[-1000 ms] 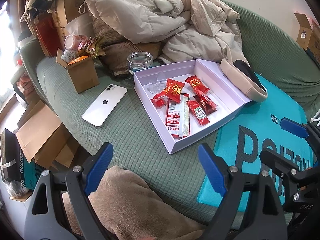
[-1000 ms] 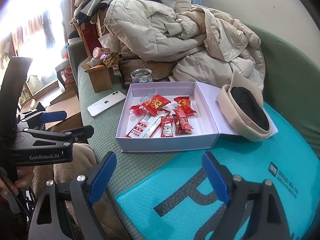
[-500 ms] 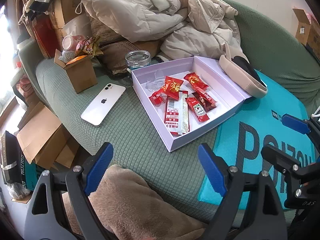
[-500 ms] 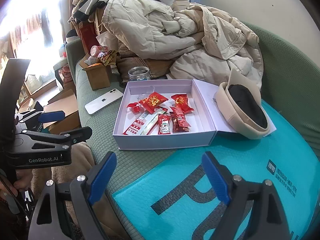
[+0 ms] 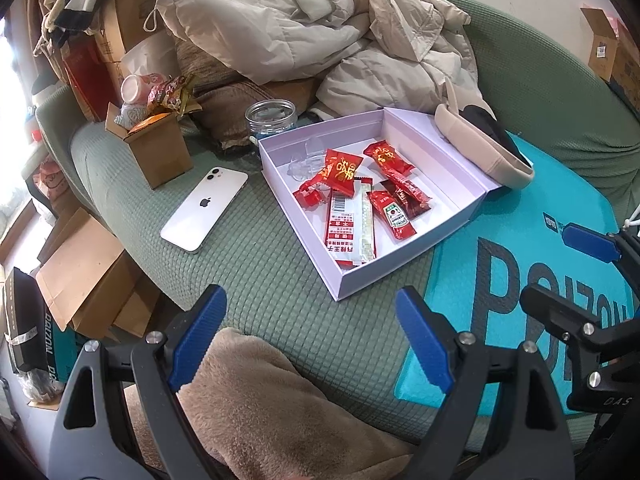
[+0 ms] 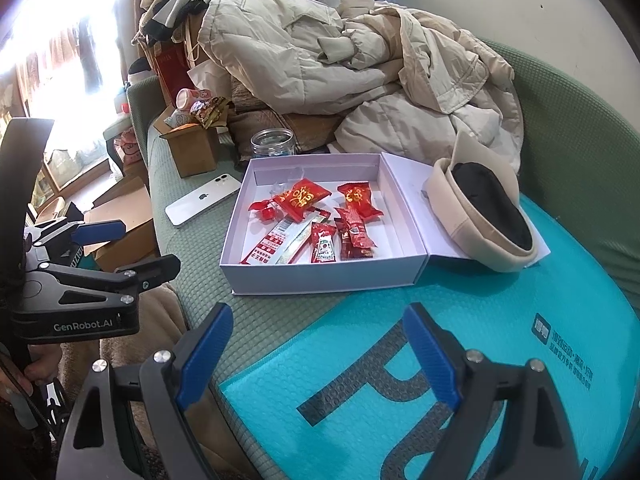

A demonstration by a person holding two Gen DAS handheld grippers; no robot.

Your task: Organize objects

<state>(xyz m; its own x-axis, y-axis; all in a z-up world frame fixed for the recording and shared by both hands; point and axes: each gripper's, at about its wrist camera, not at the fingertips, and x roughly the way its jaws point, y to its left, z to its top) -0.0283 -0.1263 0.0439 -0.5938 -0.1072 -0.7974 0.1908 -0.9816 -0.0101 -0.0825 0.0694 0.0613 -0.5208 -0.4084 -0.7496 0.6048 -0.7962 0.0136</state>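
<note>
Both my tongs, left tongs and right tongs, gape empty. Packets lie in the box at twelve o'clock, phone at eleven; sorting could be starting or finished.

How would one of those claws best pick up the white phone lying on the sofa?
Probably from above, pinching across its two long edges near the middle. The white phone lies flat, face down on the sofa cushion, so only its thin sides offer grip; the soft cushion should let fingertips press in beside it.
</note>
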